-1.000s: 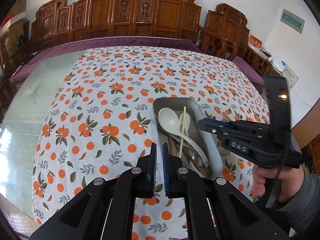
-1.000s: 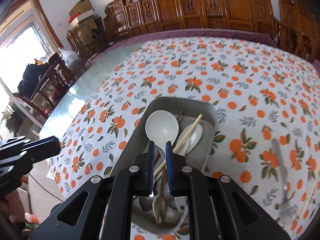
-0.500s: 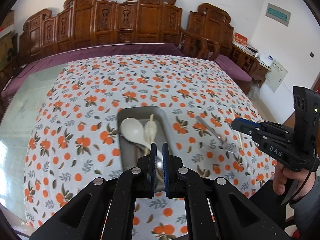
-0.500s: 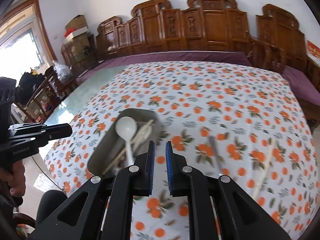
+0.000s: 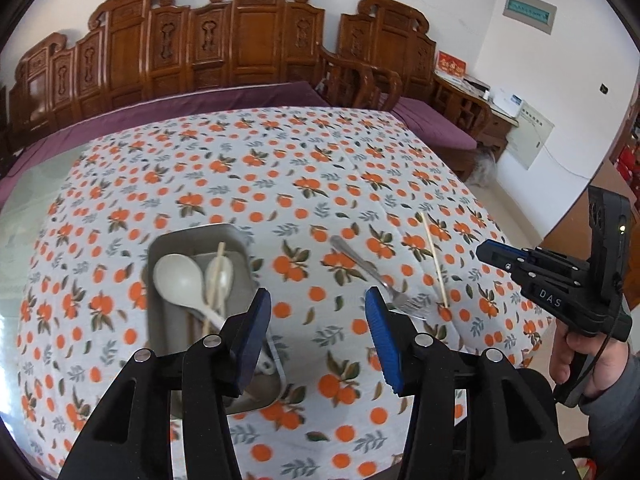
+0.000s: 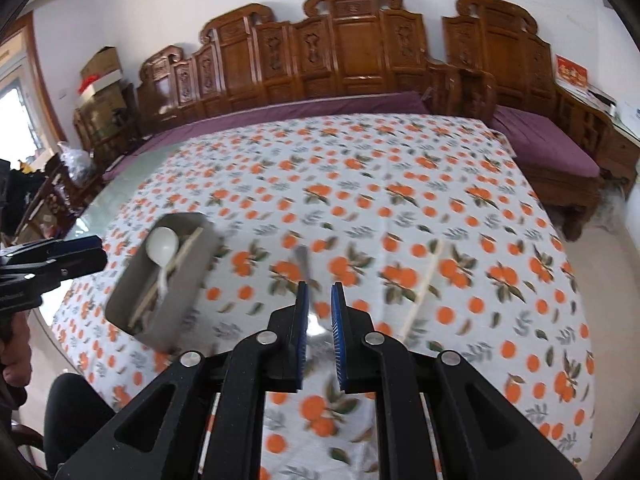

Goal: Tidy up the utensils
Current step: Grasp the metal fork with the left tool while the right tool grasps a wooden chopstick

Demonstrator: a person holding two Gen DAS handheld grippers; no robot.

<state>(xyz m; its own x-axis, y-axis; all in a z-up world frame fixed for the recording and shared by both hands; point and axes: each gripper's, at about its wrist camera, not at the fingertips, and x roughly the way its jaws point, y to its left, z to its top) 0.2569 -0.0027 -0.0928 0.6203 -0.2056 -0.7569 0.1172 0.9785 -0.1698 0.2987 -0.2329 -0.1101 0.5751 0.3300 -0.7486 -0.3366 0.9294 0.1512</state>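
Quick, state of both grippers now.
Left gripper: wide open, holding nothing.
Right gripper: narrow gap between the fingers, nothing gripped; the fork lies on the table beyond.

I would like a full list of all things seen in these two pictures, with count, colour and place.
Tray: one, grey metal, on the cloth's left part.
Spoons: two, off-white, in the tray.
Chopsticks: a pale wooden pair, in the tray.
Fork: one, silver, on the cloth right of the tray.
Loose chopstick: one, pale wood, right of the fork.
Tablecloth: one, white with oranges, over the table.
Carved bench: brown wood, purple cushions, behind.
Left gripper: black, blue pads, jaws wide open.
Right gripper: same colours, jaws slightly apart, empty.
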